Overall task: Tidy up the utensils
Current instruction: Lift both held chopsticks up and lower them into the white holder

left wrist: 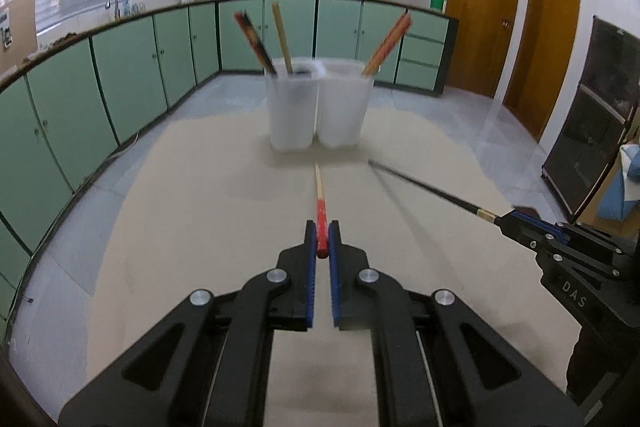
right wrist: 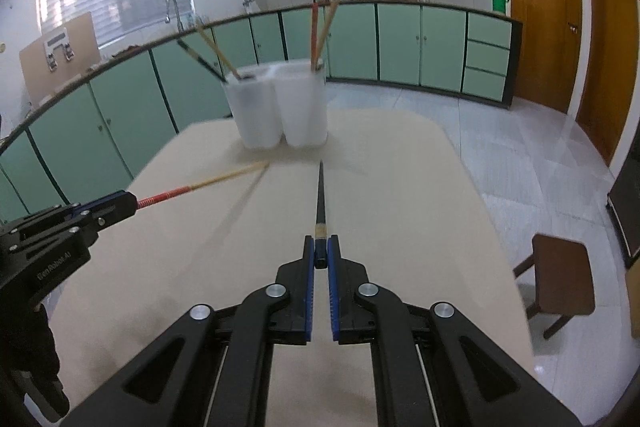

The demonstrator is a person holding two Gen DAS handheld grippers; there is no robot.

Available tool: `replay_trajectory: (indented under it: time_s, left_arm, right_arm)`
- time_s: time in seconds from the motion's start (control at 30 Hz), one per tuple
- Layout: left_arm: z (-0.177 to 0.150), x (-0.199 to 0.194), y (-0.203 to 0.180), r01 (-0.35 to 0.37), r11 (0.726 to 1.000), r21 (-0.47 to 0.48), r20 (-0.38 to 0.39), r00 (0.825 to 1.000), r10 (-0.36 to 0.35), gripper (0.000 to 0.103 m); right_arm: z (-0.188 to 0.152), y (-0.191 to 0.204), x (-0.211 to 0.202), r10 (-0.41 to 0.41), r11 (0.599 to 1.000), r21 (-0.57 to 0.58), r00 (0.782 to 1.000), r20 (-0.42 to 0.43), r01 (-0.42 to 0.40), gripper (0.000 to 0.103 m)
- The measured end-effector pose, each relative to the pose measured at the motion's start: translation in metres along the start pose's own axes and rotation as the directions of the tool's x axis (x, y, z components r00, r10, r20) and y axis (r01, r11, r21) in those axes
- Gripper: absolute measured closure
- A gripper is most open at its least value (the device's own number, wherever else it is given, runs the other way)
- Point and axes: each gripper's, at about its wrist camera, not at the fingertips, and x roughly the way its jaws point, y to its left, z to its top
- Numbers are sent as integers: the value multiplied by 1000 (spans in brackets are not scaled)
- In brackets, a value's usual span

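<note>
Left gripper (left wrist: 322,241): clamped on the red butt end of one red-handled chopstick (left wrist: 319,187). Long axis straight ahead along the fingers, pale tip aimed at the seam between the two holders. Lifted clear of the table (left wrist: 200,207), shadow beneath.

Right gripper (right wrist: 320,253): clamped on the butt of one black chopstick (right wrist: 320,195), pale band just ahead of the pads. Long axis likewise dead ahead, point toward the right-hand holder.

Holders: two translucent white cups, touching side by side, near the far edge of the table, roughly centred. Left cup (left wrist: 291,107) nearer the left hand; right cup (left wrist: 344,105) nearer the right hand.

Contents, counted from the right wrist view: left cup, two sticks, one dark, one pale wood; right cup, two sticks, one red-handled, one pale.

In hand: two chopsticks, one per gripper. On the bare table: none seen.

Deciding relation: both cups straight ahead of and beyond the tips. Likely sorted by kind, so matching cup to be judged before tipping upright over a rim.
</note>
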Motion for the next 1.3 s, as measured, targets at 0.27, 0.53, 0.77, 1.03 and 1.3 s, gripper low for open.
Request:
replay_trajectory:
  time_s: [0.27, 0.53, 0.77, 1.03, 1.3]
  left_arm:
    - [44, -25, -2, 21, 1000, 20, 108, 994, -23, 98]
    - [82, -28, -1, 61, 998, 24, 157, 986, -64, 98]
    - [102, -27, 1, 103, 994, 26, 164, 981, -106, 98]
    - [129, -33, 0, 130, 990, 52, 211, 968, -138, 98]
    - [184, -42, -4, 100, 992, 80, 322, 939, -121, 98]
  right_arm:
    - [40, 5, -20, 26, 999, -43, 996, 81, -22, 97]
    - [84, 8, -27, 82, 996, -53, 989, 122, -76, 97]
    - [118, 12, -24, 135, 989, -74, 984, 116, -127, 97]
    - [153, 16, -30, 173, 982, -104, 974, 143, -159, 97]
    - [217, 24, -46, 185, 979, -132, 943, 276, -154, 97]
